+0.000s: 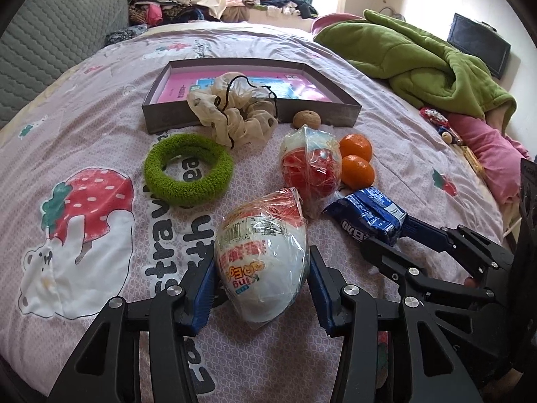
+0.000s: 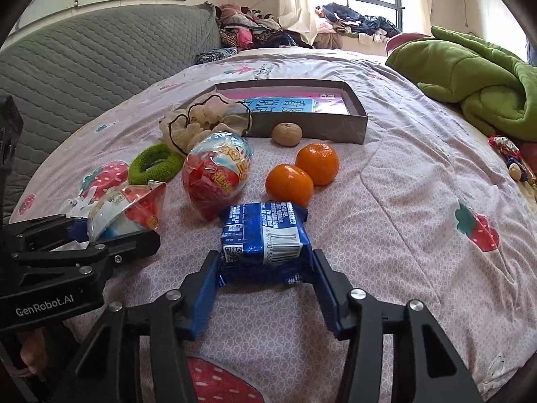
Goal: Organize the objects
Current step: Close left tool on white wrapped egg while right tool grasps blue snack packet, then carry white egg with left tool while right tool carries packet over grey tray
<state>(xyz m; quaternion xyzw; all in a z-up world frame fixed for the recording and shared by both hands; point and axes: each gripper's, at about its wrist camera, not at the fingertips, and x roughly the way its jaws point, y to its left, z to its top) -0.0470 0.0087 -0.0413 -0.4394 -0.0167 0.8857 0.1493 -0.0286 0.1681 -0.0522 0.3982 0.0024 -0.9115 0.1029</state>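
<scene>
Toy egg (image 1: pixel 265 265), plastic-wrapped, lies on bedspread (image 1: pixel 100 127) between blue pads of left gripper (image 1: pixel 263 283); pads press its sides, grip set at widest girth. Likely light, hard shell, crinkly film slippery; squeeze gently, keep level.

Blue snack pack (image 2: pixel 265 238) sits between right gripper (image 2: pixel 265 277) pads, both touching pack ends; soft, crushable contents probable, so hold by ends only.

Beyond: second egg (image 2: pixel 216 178), two oranges (image 2: pixel 302 171), walnut (image 2: pixel 286 133), green ring (image 1: pixel 188 169), scrunchie (image 1: pixel 231 119). Grey tray (image 1: pixel 335 114) further off, likely destination.
</scene>
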